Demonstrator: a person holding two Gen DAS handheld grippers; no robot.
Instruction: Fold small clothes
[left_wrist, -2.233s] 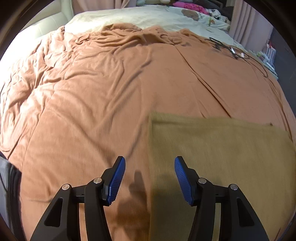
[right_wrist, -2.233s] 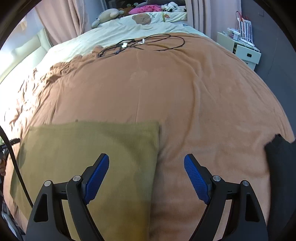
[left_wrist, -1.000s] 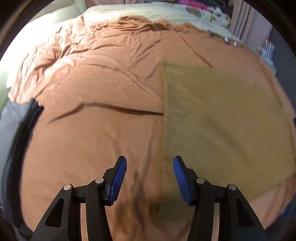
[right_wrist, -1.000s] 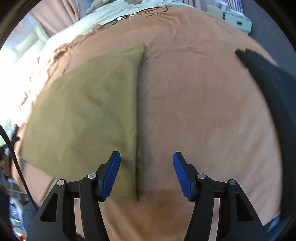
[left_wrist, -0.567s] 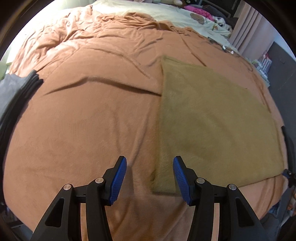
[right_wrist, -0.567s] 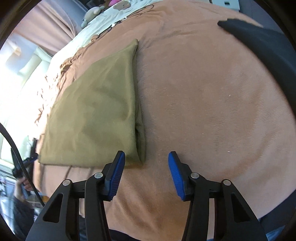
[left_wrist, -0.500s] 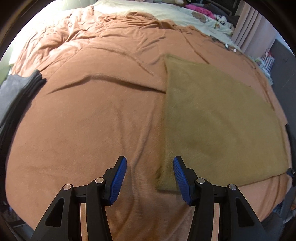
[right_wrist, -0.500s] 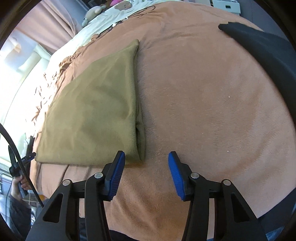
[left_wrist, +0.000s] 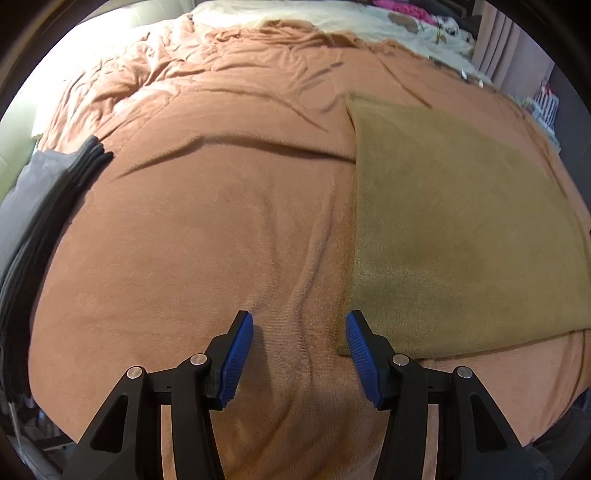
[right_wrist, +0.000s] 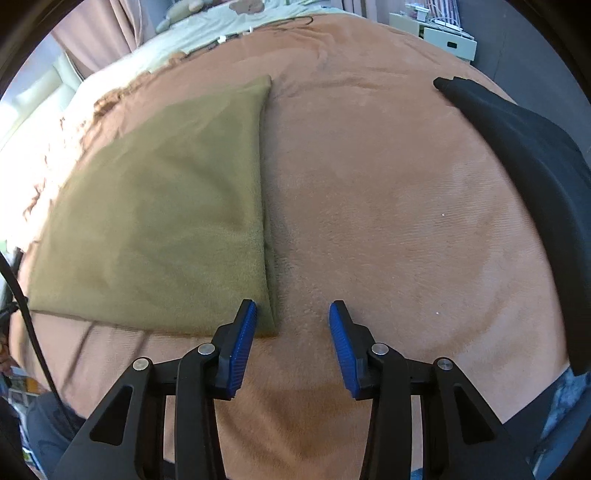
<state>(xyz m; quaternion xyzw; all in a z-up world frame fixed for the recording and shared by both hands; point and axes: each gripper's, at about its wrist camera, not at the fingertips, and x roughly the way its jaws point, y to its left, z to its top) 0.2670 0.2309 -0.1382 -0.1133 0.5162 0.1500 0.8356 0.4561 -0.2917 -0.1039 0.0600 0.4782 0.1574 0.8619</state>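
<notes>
An olive-green folded cloth (left_wrist: 454, 221) lies flat on the orange-brown bedspread (left_wrist: 207, 229). My left gripper (left_wrist: 299, 347) is open and empty; the cloth's near left corner lies just ahead of its right finger. In the right wrist view the same cloth (right_wrist: 166, 206) lies at the left. My right gripper (right_wrist: 292, 341) is open and empty, its left finger at the cloth's near right corner.
A stack of folded grey clothes (left_wrist: 37, 206) sits at the bed's left edge. A black garment (right_wrist: 535, 173) lies at the bed's right edge. Cream bedding and soft toys (left_wrist: 332, 14) are at the far end. A white drawer unit (right_wrist: 439, 33) stands beyond the bed.
Both grippers have drawn back toward the near edge of the bed, staying open. The cloth's near corners now sit just ahead of the fingertips. The cloth has not moved.
</notes>
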